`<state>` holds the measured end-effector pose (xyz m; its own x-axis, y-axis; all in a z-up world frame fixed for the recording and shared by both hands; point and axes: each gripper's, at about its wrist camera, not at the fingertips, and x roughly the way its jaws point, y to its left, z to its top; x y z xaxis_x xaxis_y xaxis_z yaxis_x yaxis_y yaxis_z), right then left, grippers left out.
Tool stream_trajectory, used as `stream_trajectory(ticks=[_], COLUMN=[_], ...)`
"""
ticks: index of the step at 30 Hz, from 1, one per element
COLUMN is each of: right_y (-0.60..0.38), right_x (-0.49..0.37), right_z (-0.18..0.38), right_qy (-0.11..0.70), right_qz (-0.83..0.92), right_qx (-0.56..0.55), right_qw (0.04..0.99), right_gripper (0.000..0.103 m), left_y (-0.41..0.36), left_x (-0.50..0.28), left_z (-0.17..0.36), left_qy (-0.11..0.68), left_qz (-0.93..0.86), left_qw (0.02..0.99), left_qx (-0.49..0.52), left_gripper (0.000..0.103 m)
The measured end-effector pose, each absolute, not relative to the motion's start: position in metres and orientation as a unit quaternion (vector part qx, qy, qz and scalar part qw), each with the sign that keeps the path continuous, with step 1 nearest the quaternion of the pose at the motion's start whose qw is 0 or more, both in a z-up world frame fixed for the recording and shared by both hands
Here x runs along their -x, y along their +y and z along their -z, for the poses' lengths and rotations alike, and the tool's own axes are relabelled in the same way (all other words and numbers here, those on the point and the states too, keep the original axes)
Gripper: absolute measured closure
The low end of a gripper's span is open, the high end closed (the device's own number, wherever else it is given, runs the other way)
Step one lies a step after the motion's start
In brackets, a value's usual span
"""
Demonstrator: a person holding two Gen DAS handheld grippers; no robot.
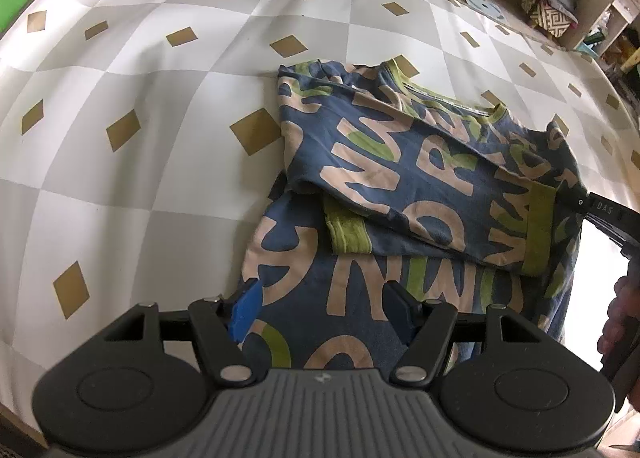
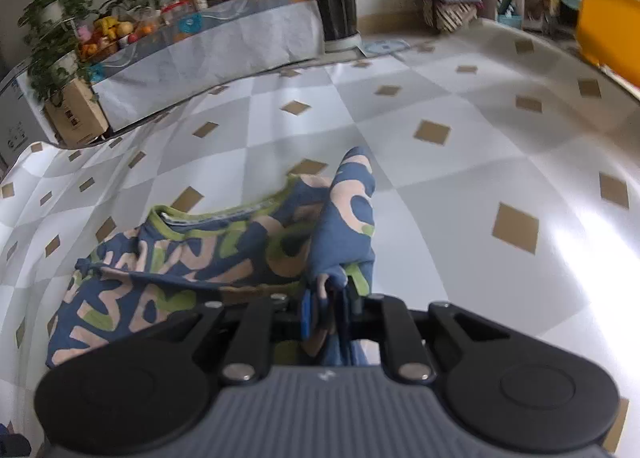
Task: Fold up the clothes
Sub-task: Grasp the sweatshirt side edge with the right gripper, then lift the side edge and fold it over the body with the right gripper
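A: Start closest in. What is each hand doing?

B: The left gripper (image 1: 324,308) hangs with its jaws apart over the near hem end of the blue cotton shirt printed with pink and green letters (image 1: 400,186). Cloth shows between the fingers, but the pads do not press on it. The right gripper (image 2: 326,308) has its jaws drawn narrow, pinching a bunched fold of that same shirt's side edge, which stands up as a ridge in front of it.

A: And where does the shirt lie?

B: Flat on the worktop covered by a grey-and-white checked cloth with tan diamonds (image 1: 132,70), green-trimmed neck at the far end, hem nearest the left hand.

A: How far along is the folding, would you say?

B: I judge it about midway. Both green-cuffed sleeves (image 1: 348,230) already lie crossed over the body, so the sleeves are tucked in. The side the right hand pinches is not yet laid over, and the length is not yet folded hem to neck.

A: Anything beyond?

B: A covered side table with fruit and potted plants (image 2: 168,26), well apart from the work.
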<state>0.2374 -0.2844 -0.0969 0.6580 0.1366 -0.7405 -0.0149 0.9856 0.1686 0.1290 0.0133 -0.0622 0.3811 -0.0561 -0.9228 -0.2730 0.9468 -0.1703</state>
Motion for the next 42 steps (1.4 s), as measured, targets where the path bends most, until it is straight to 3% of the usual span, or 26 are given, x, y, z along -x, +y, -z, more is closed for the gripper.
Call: stream_trajectory(ticks=[16,25,32,35,37,42], right_y=[-0.207,-0.122,-0.074,-0.066,-0.068,-0.067], right_x=[-0.236,-0.229,-0.221,-0.221,-0.221,-0.216], right_z=[0.052,0.063,0.106,0.122,0.123,0.095], right_qy=[0.370,0.382,0.438,0.472,0.480,0.430], right_qz=[-0.129,-0.205,-0.238,-0.232,-0.235,-0.249], right_qx=[-0.099,-0.075,-0.035,-0.022,-0.028,0.002], right_qw=[0.915,0.898,0.866,0.850,0.845,0.868], right_gripper=[0.091,0.091,0.089,0.084,0.071,0.060], left_y=[0.040,0.066,0.077,0.077,0.080,0.088], left_x=[-0.121,-0.116,-0.113,-0.113,-0.112,-0.110], left_z=[0.054,0.054,0.056,0.057,0.057,0.054], left_qy=[0.539,0.533,0.536,0.539,0.537,0.527], left_qz=[-0.096,-0.124,-0.132,-0.132,-0.133,-0.145], left_qw=[0.815,0.811,0.801,0.798,0.796,0.795], left_qx=[0.188,0.207,0.231,0.235,0.246,0.263], left_gripper=[0.038,0.038,0.038,0.038,0.038,0.038])
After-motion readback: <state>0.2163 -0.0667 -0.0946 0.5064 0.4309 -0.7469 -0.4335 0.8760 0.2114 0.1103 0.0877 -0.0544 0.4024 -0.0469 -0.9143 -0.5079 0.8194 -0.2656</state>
